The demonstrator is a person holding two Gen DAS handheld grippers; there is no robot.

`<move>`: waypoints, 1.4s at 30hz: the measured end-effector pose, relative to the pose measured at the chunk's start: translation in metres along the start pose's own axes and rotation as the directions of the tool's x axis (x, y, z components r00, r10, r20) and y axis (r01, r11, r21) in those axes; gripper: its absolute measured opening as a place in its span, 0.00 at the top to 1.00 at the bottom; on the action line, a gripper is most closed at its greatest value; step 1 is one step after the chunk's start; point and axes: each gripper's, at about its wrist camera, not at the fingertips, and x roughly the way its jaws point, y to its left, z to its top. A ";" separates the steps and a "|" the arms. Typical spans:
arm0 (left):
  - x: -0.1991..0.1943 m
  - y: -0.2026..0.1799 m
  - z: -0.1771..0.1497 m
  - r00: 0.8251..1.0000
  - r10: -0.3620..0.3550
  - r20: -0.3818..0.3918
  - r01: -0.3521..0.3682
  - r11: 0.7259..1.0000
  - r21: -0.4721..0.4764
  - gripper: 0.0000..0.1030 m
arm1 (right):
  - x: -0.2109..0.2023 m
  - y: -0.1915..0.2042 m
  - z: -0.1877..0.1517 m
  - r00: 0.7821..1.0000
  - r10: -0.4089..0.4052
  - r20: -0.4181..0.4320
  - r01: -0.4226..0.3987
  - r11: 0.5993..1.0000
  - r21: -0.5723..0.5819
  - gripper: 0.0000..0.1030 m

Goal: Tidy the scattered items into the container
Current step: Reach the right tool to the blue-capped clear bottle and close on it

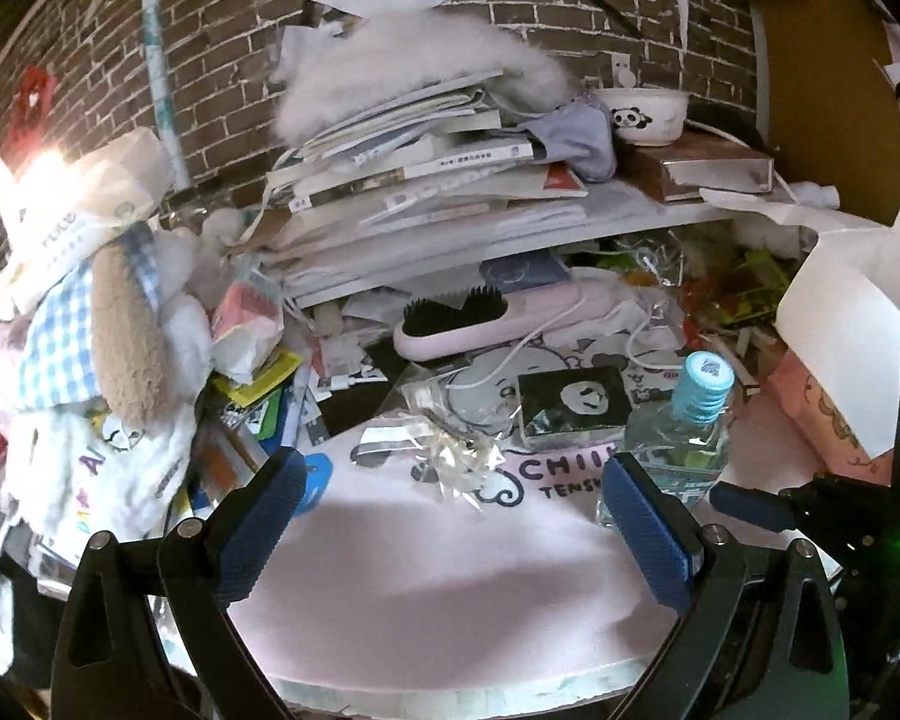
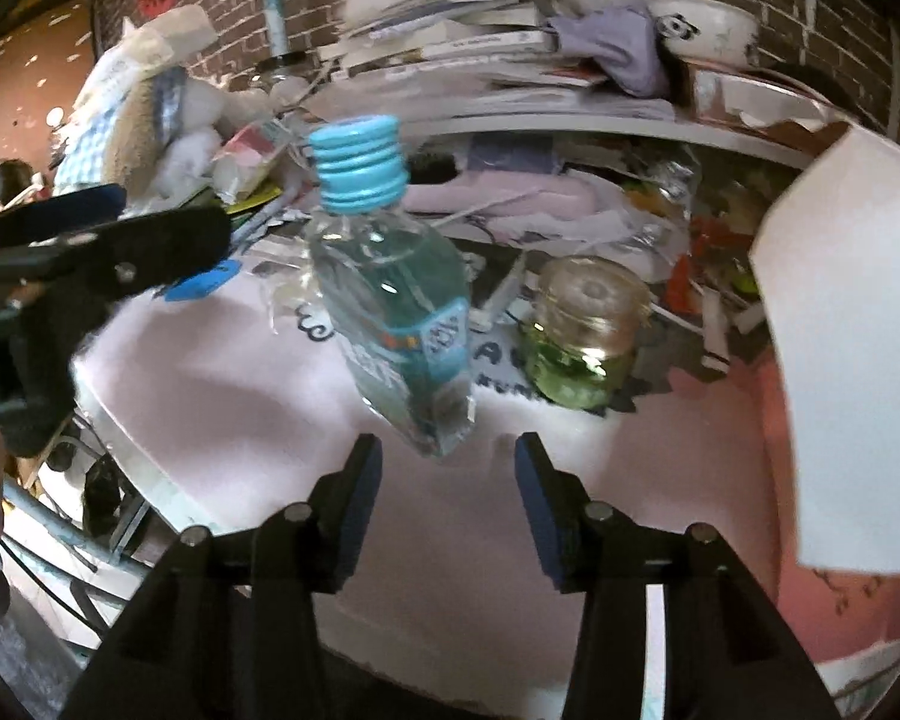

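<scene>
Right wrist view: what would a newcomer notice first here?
The clear bottle with a light-blue cap, tilted, just ahead of the open right hand-held gripper on the pink mat. Right of it stands a small jar of green liquid. Behind, a stack of books fills the shelf.

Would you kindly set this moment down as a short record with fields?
surface: pink mat on a cluttered desk
nearest item: clear bottle with blue cap, tilted, just ahead of the right gripper
right gripper: open, not touching the bottle
left gripper: open, empty
beside bottle: small jar of green liquid
behind: pink hairbrush, black box
container: pink box, at the right
</scene>
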 end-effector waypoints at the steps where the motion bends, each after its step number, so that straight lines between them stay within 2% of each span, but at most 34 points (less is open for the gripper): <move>1: 0.000 0.000 0.000 1.000 -0.003 0.000 0.003 1.000 -0.002 0.04 | 0.001 0.003 0.001 1.000 0.008 0.009 -0.008 1.000 -0.013 0.58; 5: 0.001 -0.001 0.000 1.000 -0.004 -0.002 0.004 1.000 0.003 0.04 | 0.003 0.011 0.008 0.999 0.029 0.036 -0.028 0.999 -0.034 0.58; 15: 0.004 0.007 -0.001 1.000 0.027 -0.008 -0.027 0.999 -0.020 0.04 | 0.018 0.007 0.014 0.997 0.058 0.041 -0.057 0.998 -0.039 0.60; 21: 0.003 0.007 0.001 1.000 0.021 0.004 -0.021 0.999 -0.033 0.04 | 0.013 0.011 0.008 0.998 -0.001 0.068 0.003 0.999 -0.036 0.73; 33: 0.003 0.009 0.001 0.999 0.032 0.009 -0.031 0.998 -0.046 0.04 | 0.003 0.009 -0.001 0.986 -0.144 0.082 0.143 0.990 0.019 0.76; 42: 0.004 0.012 0.001 0.999 0.037 0.009 -0.036 0.997 -0.064 0.04 | 0.007 0.007 0.004 0.987 -0.129 0.091 0.128 0.992 0.017 0.75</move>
